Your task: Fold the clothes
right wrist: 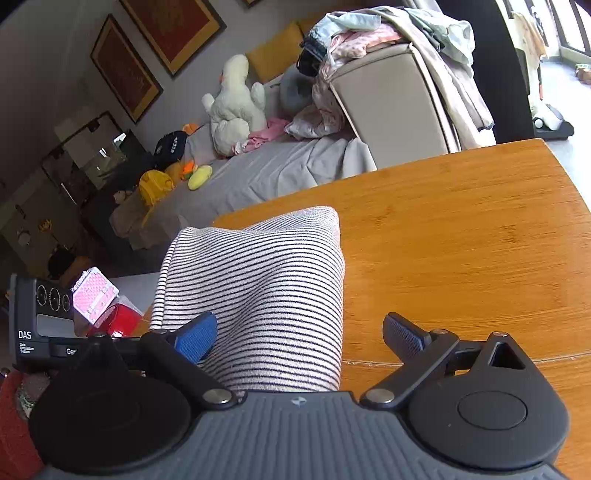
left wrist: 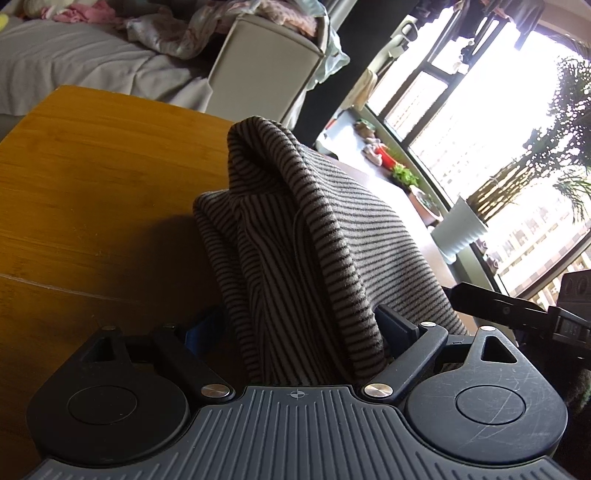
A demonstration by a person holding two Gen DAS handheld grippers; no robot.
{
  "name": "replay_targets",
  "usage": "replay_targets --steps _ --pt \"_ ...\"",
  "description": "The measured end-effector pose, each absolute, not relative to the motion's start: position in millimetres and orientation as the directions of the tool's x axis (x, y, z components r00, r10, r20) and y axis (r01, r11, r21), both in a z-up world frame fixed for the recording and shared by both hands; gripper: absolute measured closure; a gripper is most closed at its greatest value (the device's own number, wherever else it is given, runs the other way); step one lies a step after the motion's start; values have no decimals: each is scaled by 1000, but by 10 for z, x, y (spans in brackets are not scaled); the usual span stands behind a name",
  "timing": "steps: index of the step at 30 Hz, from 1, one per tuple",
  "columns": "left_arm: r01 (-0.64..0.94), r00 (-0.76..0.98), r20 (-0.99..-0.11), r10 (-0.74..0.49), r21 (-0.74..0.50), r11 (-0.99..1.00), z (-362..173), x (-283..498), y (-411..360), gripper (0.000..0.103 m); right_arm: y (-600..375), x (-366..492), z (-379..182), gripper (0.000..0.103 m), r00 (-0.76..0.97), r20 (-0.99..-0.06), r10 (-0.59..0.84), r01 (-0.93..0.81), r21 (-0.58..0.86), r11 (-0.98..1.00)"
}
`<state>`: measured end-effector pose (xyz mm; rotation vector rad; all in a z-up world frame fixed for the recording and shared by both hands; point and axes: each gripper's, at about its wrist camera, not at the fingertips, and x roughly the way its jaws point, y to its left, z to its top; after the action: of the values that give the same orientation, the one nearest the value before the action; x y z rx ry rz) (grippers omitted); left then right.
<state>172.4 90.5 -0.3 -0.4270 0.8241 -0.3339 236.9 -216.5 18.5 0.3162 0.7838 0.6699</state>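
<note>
A striped garment (left wrist: 303,229), grey with thin dark stripes, lies bunched on the wooden table (left wrist: 92,184), one fold standing up in a hump. My left gripper (left wrist: 299,325) is open wide around its near end; the blue left pad (left wrist: 203,326) stands apart from the cloth, while the right finger (left wrist: 397,325) lies against it. In the right wrist view the folded garment (right wrist: 258,280) runs between the fingers of my right gripper (right wrist: 299,336), which is open. Its right pad (right wrist: 402,334) stands clear of the cloth and its blue left pad (right wrist: 195,336) is at the cloth's edge.
Beyond the table (right wrist: 461,240) stands a sofa (right wrist: 280,173) with a white plush toy (right wrist: 236,103) and a heap of clothes (right wrist: 373,33) on its arm. A white plant pot (left wrist: 458,229) stands by the window. The other gripper's body (right wrist: 40,321) is at the left.
</note>
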Motion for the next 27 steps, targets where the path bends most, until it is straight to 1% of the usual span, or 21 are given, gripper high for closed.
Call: replay_targets --steps 3,6,9,11,12,13,14,17,24,27 --pt "146 637 -622 -456 -484 863 -20 1729 878 9 -2049 2455 94 6 483 -575 661 -435 497 751" --pt "161 638 -616 -462 -480 863 -28 1740 857 8 -2009 2467 51 6 473 -575 667 -446 497 744" --pt "182 638 -605 -477 -483 857 -42 1747 856 10 -1996 2471 54 6 468 -584 663 -445 492 748" --pt "193 635 -596 -491 -493 848 -53 1749 869 16 -1969 2461 59 12 461 -589 664 -456 485 747" --pt "195 636 -592 -495 -497 845 -59 1748 881 17 -1946 2461 72 21 454 -586 671 -465 486 740" --pt "197 636 -589 -498 -501 843 -65 1746 893 20 -1919 2463 88 27 446 -581 680 -477 489 730" --pt "199 637 -586 -502 -504 841 -70 1743 904 23 -1880 2463 106 27 447 -583 678 -486 479 732" --pt "200 643 -575 -506 -512 836 -81 1736 976 26 -1746 2485 138 28 450 -589 671 -503 454 736" --pt "144 685 -560 -467 -525 839 -94 1775 1402 25 -1248 2677 114 28 429 -576 695 -534 459 710" --pt "114 704 -554 -445 -530 840 -99 1817 1644 25 -961 2783 117 27 437 -577 690 -551 434 713"
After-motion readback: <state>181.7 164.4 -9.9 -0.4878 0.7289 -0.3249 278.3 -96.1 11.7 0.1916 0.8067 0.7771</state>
